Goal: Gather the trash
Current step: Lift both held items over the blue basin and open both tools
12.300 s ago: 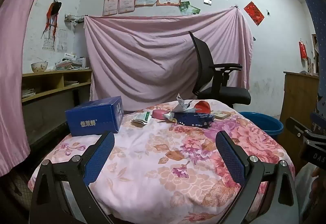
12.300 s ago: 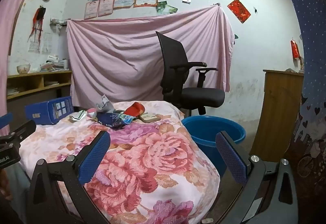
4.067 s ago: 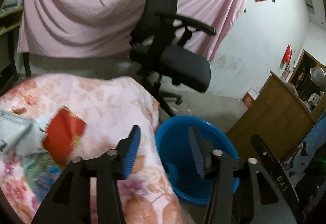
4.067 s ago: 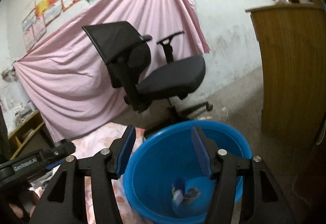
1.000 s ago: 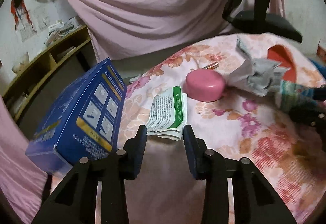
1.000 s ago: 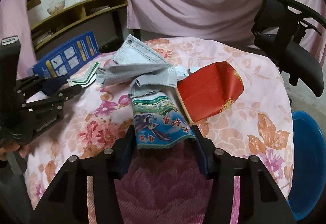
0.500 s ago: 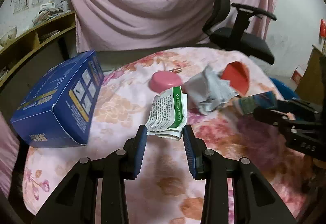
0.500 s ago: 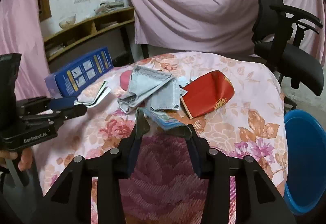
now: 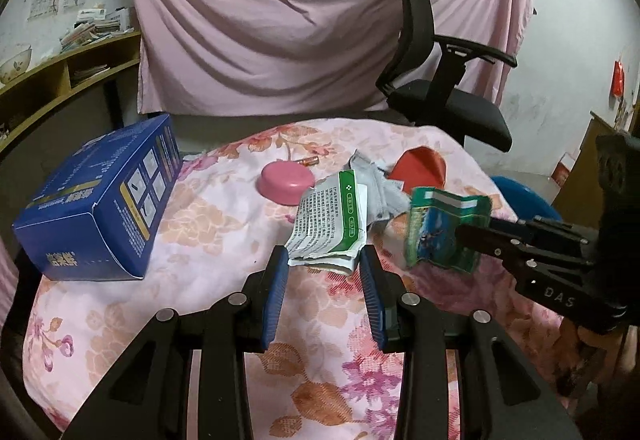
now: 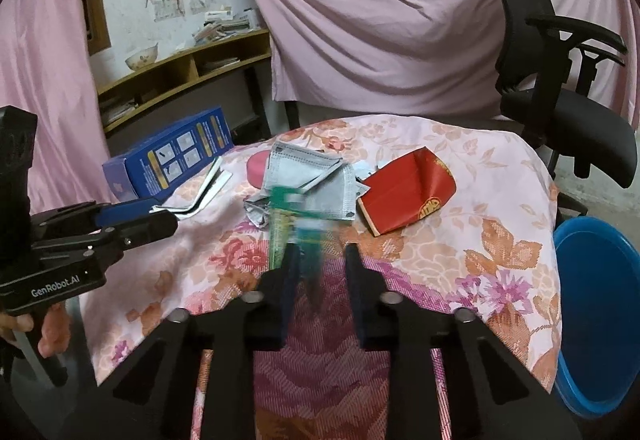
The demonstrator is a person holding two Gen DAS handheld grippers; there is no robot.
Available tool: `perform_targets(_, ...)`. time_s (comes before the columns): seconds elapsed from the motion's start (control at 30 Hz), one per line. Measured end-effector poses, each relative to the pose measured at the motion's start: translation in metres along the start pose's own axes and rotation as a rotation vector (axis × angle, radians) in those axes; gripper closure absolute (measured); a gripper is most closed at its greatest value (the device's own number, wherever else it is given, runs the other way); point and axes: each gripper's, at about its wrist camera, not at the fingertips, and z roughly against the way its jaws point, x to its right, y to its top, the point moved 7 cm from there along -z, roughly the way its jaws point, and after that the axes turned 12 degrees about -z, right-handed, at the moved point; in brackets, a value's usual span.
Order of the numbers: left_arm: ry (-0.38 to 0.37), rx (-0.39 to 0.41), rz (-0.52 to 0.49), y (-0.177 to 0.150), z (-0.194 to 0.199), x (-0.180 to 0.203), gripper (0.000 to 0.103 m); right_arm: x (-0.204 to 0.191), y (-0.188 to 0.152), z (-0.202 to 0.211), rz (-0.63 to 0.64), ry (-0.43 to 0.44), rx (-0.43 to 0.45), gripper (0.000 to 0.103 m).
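My left gripper [image 9: 325, 260] is shut on a white and green paper packet [image 9: 328, 226] and holds it above the floral tablecloth [image 9: 224, 224]. My right gripper [image 10: 318, 260] is shut on a green printed wrapper [image 10: 298, 224], blurred in its own view; in the left wrist view the wrapper [image 9: 442, 230] hangs from the right gripper [image 9: 472, 234]. A grey face mask [image 10: 308, 179] and a red packet [image 10: 408, 193] lie on the table. The blue tub [image 10: 596, 312] stands on the floor at the right.
A blue carton [image 9: 104, 199] lies at the table's left. A pink round dish [image 9: 286, 181] sits mid-table, with a small battery [image 9: 306, 160] behind it. A black office chair [image 10: 560, 87] stands behind the table. Wooden shelves [image 10: 180, 75] line the left wall.
Both grippers have lifted their items off the cloth. The green wrapper has tilted upright and swings in the right gripper. The left packet has risen higher above the table.
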Motion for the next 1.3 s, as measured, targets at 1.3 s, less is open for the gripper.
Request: perform_targets(1.3, -0.022, 0.014, 0.151, -0.002, -0.004, -0.004, 0.071, 0.022, 0.005, 0.015, -0.082, -0.04, 0.045, 0.078)
